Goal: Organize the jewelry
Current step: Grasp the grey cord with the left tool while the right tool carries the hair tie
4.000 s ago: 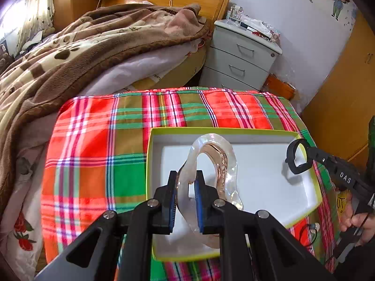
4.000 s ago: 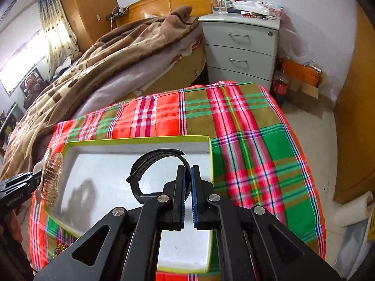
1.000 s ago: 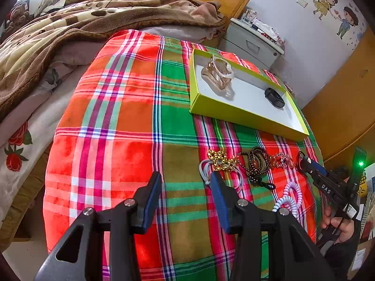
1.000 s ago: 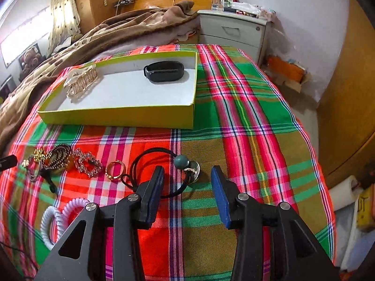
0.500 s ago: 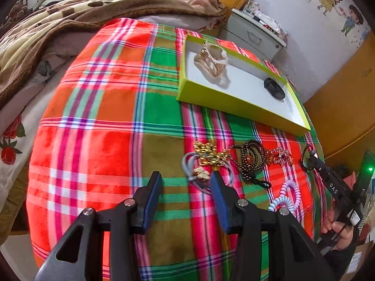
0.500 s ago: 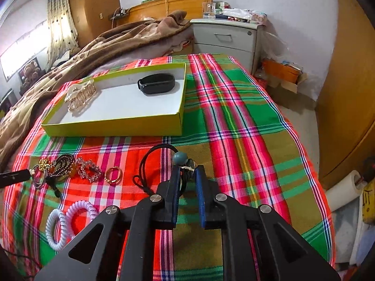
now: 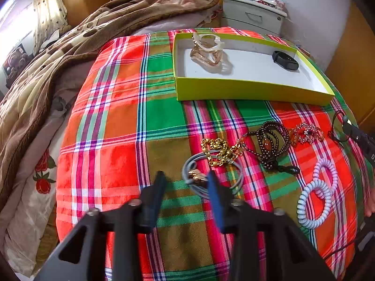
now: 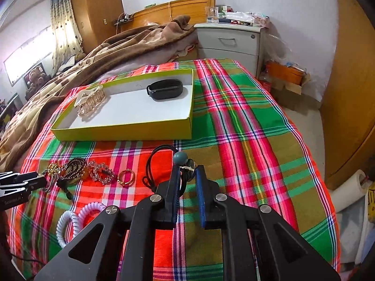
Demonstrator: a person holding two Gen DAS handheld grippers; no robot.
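L tongs (image 7: 185, 179) closing, grey hair ties (image 7: 212, 179) btwn pads, lower centre, no contact yet. R tongs (image 8: 187, 172) clamped on black cord w/ teal bead (image 8: 180, 158), centre frame. Box (image 8: 121, 130) upper left.

A plaid cloth (image 7: 117, 117) covers the table. A brown blanket (image 8: 117, 49) lies heaped on the bed past its far edge, under a wooden headboard (image 8: 178, 5). A white nightstand (image 8: 230, 39) stands beside the bed, a glass (image 8: 212, 14) on its top. Curtains (image 8: 62, 25) hang at left.
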